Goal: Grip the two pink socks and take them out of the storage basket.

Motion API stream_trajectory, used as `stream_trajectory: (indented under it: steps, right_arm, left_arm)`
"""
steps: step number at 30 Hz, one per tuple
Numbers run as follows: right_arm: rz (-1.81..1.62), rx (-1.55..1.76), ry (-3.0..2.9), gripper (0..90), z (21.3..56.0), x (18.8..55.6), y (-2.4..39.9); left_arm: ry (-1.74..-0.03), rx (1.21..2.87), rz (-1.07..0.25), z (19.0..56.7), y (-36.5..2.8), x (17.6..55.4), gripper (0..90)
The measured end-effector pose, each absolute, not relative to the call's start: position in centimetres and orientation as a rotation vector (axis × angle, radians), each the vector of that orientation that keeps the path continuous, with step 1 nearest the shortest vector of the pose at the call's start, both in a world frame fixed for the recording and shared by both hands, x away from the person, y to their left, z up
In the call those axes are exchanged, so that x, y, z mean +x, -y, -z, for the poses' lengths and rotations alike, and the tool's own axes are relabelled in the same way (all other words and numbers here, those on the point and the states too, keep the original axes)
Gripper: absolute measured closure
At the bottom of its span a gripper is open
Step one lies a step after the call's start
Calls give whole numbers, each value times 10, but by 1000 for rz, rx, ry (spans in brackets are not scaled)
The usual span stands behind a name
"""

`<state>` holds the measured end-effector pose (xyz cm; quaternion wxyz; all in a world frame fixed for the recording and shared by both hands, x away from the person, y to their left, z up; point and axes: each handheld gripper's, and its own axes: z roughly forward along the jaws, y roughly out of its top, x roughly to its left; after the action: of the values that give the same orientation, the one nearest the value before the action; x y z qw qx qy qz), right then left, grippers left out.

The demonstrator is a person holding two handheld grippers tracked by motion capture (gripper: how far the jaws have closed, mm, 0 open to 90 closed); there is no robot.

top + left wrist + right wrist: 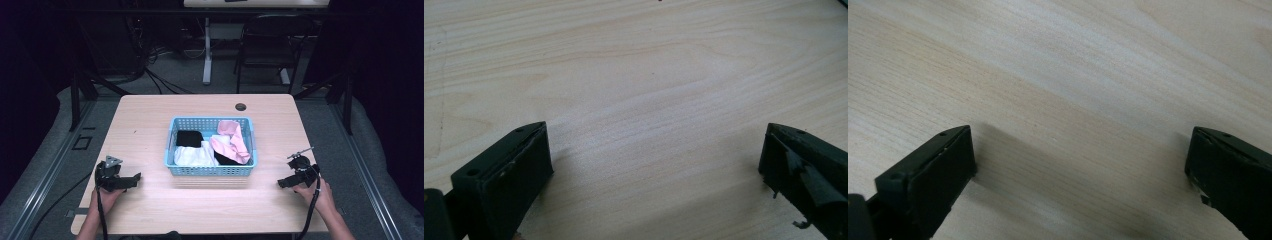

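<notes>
With both sets of jaws wide and empty on the bench (150,120), bring your right gripper (292,179) toward 10 o'clock to the pink cloth (232,141) in the blue basket (210,170), left gripper (131,180) steadying its rim.

Matt wood-grain table (150,200), plastic basket (210,171)

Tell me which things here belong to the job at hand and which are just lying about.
Part of the job:
blue basket
pink cloth
white cloth
black cloth
left gripper, open
right gripper, open

Just lying about:
black chair behind the table
cables on the floor
</notes>
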<state>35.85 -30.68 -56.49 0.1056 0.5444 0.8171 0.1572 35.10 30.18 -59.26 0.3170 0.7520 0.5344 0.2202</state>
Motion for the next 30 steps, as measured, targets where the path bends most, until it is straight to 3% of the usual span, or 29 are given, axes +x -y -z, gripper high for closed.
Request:
stream_trajectory:
  steps: [30]
  right_arm:
    - [-465,1624,-2458,0,563,364,318]
  left_arm:
    - [-1403,1987,-581,592,-302,353,4]
